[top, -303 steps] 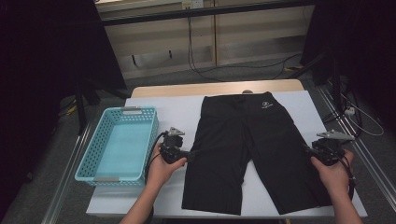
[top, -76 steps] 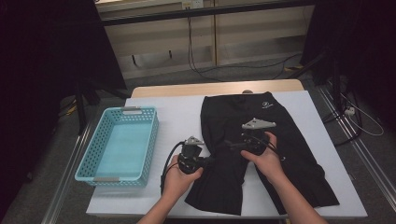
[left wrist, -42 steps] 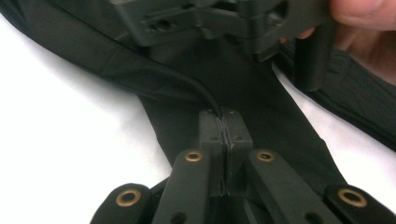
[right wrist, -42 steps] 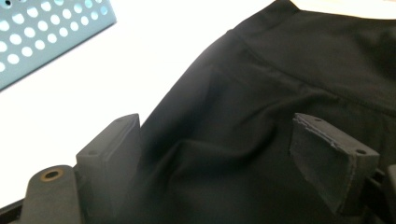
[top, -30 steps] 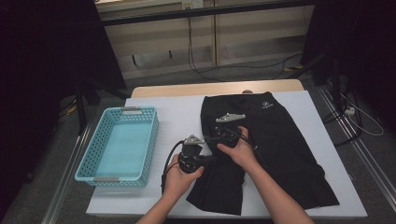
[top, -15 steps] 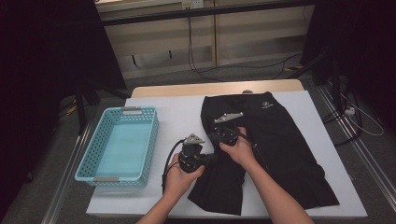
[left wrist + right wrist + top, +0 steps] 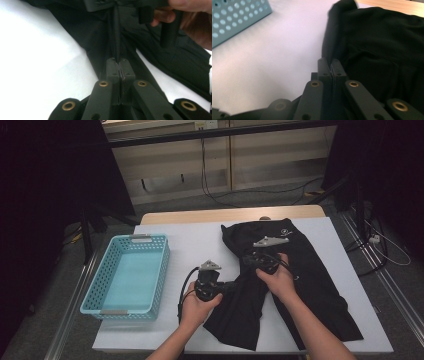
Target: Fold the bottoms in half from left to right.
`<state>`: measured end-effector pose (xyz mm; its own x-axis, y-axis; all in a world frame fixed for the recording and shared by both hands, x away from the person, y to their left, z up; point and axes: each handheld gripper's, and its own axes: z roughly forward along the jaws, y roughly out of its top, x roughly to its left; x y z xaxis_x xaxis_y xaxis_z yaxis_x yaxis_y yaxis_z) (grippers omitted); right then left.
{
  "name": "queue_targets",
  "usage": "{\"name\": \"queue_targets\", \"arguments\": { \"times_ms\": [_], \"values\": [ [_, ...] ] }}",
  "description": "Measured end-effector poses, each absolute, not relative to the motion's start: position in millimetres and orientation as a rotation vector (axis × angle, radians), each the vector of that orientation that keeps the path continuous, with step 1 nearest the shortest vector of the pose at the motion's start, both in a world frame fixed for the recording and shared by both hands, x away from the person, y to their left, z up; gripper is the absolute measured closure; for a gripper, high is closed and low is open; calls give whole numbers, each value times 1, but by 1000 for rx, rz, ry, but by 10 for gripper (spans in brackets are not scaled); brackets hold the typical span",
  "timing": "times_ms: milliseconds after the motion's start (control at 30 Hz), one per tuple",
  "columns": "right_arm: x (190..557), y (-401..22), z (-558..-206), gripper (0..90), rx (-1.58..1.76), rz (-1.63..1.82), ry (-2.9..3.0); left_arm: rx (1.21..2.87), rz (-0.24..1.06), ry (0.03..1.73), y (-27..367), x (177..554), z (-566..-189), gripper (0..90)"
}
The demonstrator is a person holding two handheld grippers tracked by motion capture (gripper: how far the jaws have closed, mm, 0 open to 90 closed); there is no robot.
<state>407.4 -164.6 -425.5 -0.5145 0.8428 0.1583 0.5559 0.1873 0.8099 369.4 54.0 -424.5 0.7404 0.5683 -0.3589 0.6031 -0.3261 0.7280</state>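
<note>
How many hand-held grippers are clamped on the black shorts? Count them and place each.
2. The left hand-held gripper grips the fabric at the shorts' left edge, near the table's front. The right hand-held gripper grips the same edge farther back.

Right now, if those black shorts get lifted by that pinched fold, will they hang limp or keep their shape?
Probably limp: the shorts already crease and bunch where the left hand-held gripper pinches them. Likely light, since thin cloth folds easily. They may drag across the table.
</note>
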Motion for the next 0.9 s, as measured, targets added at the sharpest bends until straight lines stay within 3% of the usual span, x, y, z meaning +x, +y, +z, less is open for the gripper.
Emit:
{"name": "queue_targets", "arguments": {
  "times_ms": [267, 533, 900],
  "values": [
    [395, -190, -437, 876, 1367, 1219, 2165, 2022, -58, 879, 46, 370, -430, 890],
    [401, -178, -444, 663, 1322, 1149, 2161, 2027, -62, 870, 44, 369, -431, 890],
    [426, -147, -443, 528, 1264, 1138, 2173, 2013, -55, 873, 48, 370, -429, 890]
  ]
}}
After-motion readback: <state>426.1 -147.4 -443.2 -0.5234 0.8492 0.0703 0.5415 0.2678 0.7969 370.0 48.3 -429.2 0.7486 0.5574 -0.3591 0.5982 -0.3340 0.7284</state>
